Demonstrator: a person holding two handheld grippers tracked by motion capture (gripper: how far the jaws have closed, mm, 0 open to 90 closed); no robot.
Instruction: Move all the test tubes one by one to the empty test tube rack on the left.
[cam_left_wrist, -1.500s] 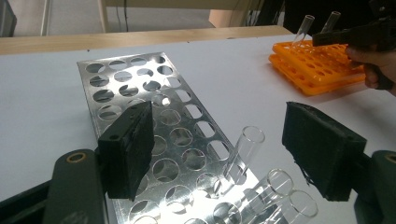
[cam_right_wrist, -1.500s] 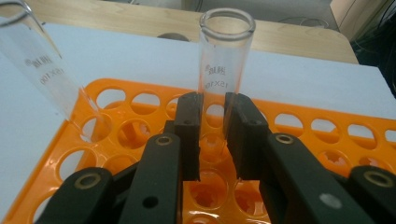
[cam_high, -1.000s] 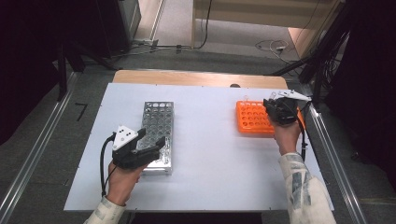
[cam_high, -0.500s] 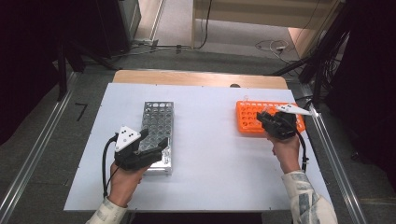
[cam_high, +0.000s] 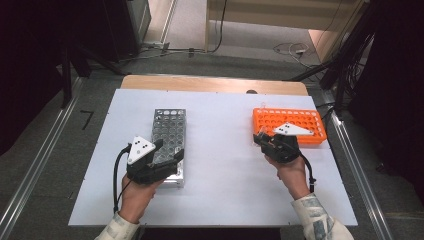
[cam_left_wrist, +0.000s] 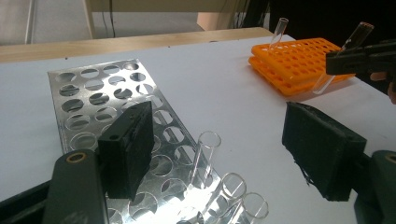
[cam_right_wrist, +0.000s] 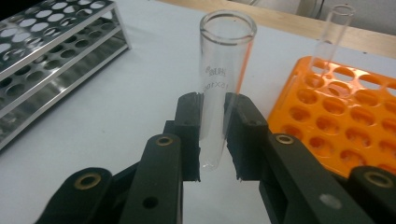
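Right gripper view: right gripper (cam_right_wrist: 212, 140) clamps a glass tube (cam_right_wrist: 222, 79) (upright); left gripper (cam_left_wrist: 224, 149) gapes over the metal rack (cam_left_wrist: 107, 98).

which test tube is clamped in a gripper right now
The test tube pinched between the right gripper's fingers. The other tubes stand free in racks: one in the orange rack, several in the metal rack.

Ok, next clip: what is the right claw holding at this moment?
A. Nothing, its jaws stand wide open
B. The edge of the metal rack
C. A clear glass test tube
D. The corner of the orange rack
C: in the right gripper view the right claw has both black jaws pressed against a clear glass test tube, held above the white table beside the orange rack.
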